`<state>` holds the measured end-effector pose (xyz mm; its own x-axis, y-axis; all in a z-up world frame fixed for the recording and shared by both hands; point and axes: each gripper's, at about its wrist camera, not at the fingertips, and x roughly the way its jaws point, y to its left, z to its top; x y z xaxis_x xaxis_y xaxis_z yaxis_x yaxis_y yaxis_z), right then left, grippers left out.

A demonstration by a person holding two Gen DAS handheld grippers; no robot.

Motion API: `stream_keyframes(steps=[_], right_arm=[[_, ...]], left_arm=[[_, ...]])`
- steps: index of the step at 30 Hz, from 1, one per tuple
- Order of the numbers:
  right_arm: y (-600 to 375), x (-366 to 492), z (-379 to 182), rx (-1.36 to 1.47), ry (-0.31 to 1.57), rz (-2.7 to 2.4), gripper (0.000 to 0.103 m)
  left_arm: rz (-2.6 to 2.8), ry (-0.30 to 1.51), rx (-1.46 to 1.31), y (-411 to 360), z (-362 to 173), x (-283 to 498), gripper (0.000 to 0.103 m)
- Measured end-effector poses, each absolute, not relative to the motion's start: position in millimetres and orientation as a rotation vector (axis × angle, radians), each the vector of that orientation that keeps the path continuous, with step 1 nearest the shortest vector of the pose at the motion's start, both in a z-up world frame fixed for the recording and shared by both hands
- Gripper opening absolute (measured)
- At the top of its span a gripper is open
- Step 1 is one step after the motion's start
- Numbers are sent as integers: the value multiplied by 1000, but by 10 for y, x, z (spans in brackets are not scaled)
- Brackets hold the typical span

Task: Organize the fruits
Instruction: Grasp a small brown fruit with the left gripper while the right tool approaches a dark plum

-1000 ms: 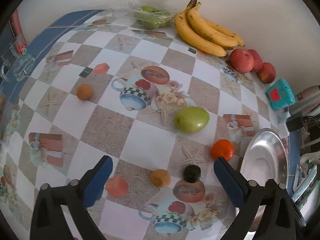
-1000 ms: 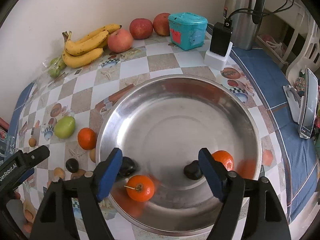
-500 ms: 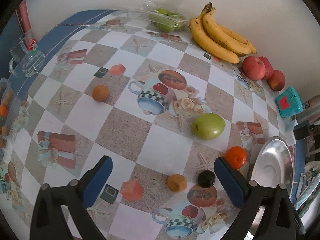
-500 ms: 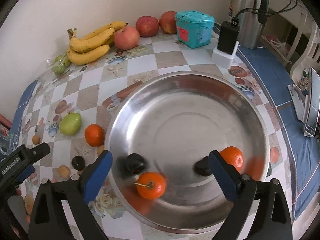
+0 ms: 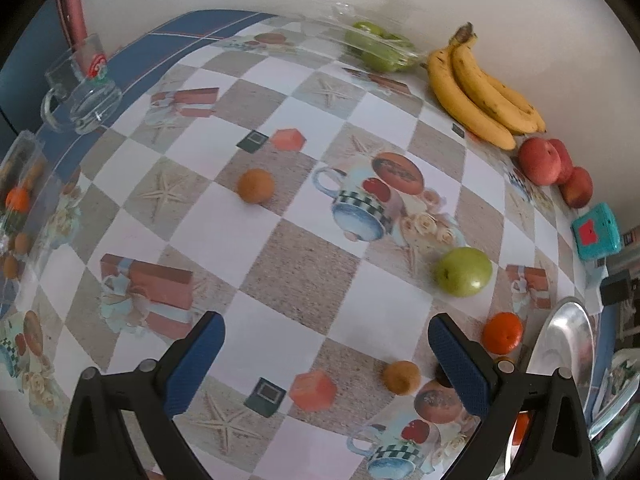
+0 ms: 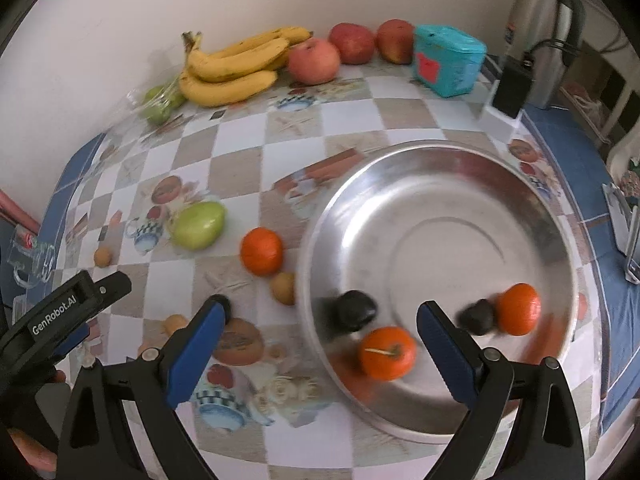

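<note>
Over the near rim of the steel basin, the right gripper has spread wide and empty (stemmed tangerine released inside), so table fruit like the loose tangerine comes next.

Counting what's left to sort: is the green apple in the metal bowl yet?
Out. The green apple sits on the tablecloth, left of the metal bowl.

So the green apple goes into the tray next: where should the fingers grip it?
Probably across the green apple at its widest part, coming from above. It lies free on the table, with the orange beside it but apart, so both flanks look reachable.
</note>
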<state>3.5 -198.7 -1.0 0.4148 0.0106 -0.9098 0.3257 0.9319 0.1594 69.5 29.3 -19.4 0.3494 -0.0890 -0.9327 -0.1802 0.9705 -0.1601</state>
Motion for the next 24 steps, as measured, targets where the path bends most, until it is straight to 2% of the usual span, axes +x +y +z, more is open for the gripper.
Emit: stream_keyframes(steps=[9,20,22,24], right_arm=[[-1864,202,-107,378,1178,-187,97],[-1957,86,2,377,1140,-208,97],[-2008,67,-6,398,1138,-218,97],[-2052,53,-18,420,1132,-232,97]], left_arm=[[66,1241,-264,337,-268,707,103],[12,1294,-278,189,-375,662,101],[-10,1305,-292,161,-393,655,88],[-31,1318,-295,123,-408,651,84]])
